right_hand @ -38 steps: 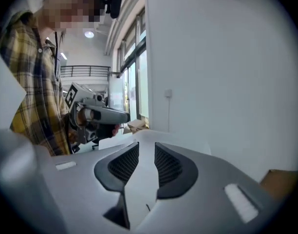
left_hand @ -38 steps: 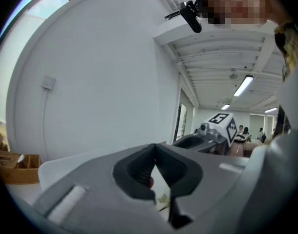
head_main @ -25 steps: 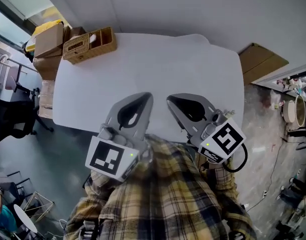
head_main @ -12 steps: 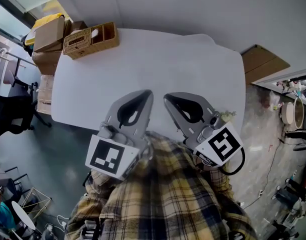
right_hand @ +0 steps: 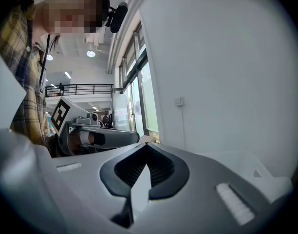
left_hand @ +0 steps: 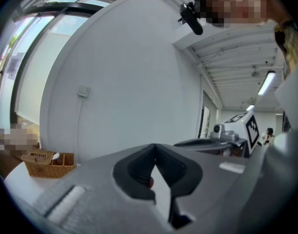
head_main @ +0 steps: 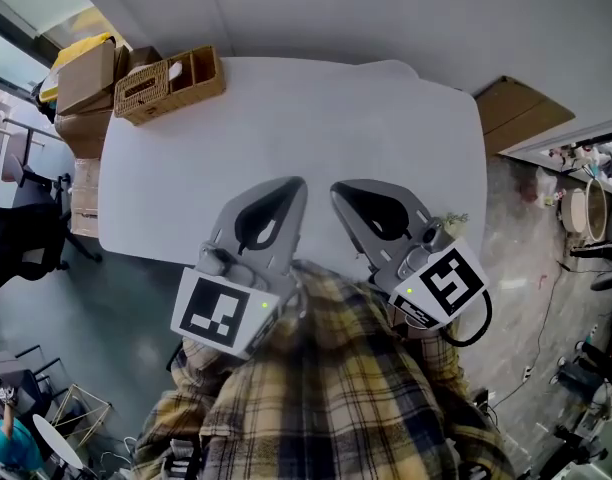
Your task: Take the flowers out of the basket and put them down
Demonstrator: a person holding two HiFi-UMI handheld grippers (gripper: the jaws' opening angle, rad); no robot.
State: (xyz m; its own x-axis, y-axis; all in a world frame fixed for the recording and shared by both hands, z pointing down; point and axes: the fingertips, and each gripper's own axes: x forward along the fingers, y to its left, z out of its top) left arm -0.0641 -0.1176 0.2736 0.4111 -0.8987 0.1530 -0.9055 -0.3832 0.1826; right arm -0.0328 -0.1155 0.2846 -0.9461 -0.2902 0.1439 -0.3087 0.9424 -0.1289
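Observation:
A wicker basket (head_main: 171, 83) with compartments stands at the table's far left corner, and a white item pokes out of it. In the left gripper view the basket (left_hand: 47, 163) is small and far off at the left. I cannot make out any flowers in it. My left gripper (head_main: 296, 181) and right gripper (head_main: 336, 188) hover side by side over the near edge of the white table (head_main: 316, 118), close to my body. Both are shut, with nothing between the jaws, as their own views show (left_hand: 155, 145) (right_hand: 146, 144). Both are far from the basket.
Cardboard boxes (head_main: 86, 78) are stacked just beyond the table's left end, and a black chair (head_main: 26, 238) stands on the left. Flat cardboard (head_main: 521, 118) lies on the floor on the right. A plain wall runs behind the table.
The head view has shifted slightly. Both grippers stay in the same place, still shut.

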